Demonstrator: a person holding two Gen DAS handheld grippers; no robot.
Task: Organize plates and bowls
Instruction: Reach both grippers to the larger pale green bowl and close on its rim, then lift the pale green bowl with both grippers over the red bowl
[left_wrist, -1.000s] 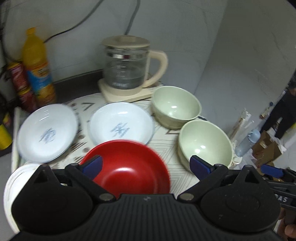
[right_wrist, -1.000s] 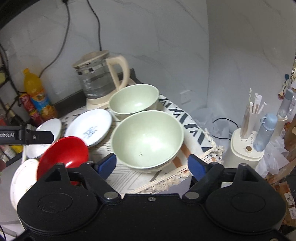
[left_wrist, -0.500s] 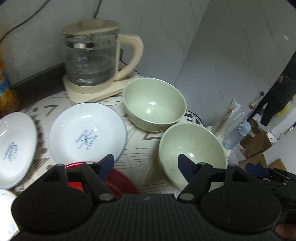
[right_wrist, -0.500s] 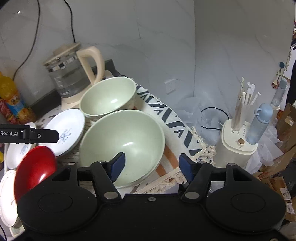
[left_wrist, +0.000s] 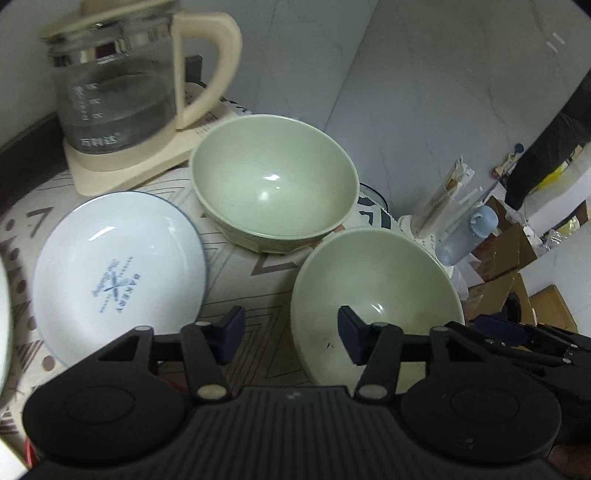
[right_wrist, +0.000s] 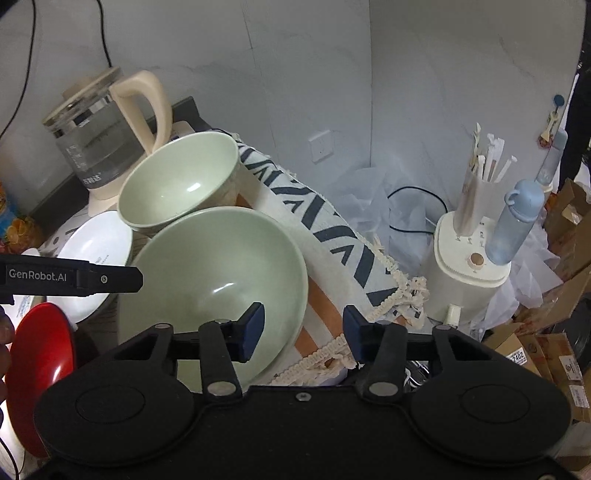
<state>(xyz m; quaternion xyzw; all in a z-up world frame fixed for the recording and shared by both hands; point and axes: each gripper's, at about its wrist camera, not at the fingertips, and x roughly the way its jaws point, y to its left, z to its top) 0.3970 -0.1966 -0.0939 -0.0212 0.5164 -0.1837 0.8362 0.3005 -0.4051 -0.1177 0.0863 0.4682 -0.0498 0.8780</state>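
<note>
Both grippers straddle the near pale-green round bowl (left_wrist: 376, 295) on the patterned woven cloth (right_wrist: 332, 236). The left gripper (left_wrist: 291, 334) has its jaws closing — one blue pad inside the bowl, the other outside its left rim, neither pressing yet. The right gripper (right_wrist: 303, 328) is closing too, across the opposite rim, pads still clear. A second pale-green bowl (left_wrist: 273, 181) sits just behind, beside the white printed plate (left_wrist: 118, 273) and the glass kettle (left_wrist: 122, 81). A red bowl (right_wrist: 40, 365) lies at the left.
</note>
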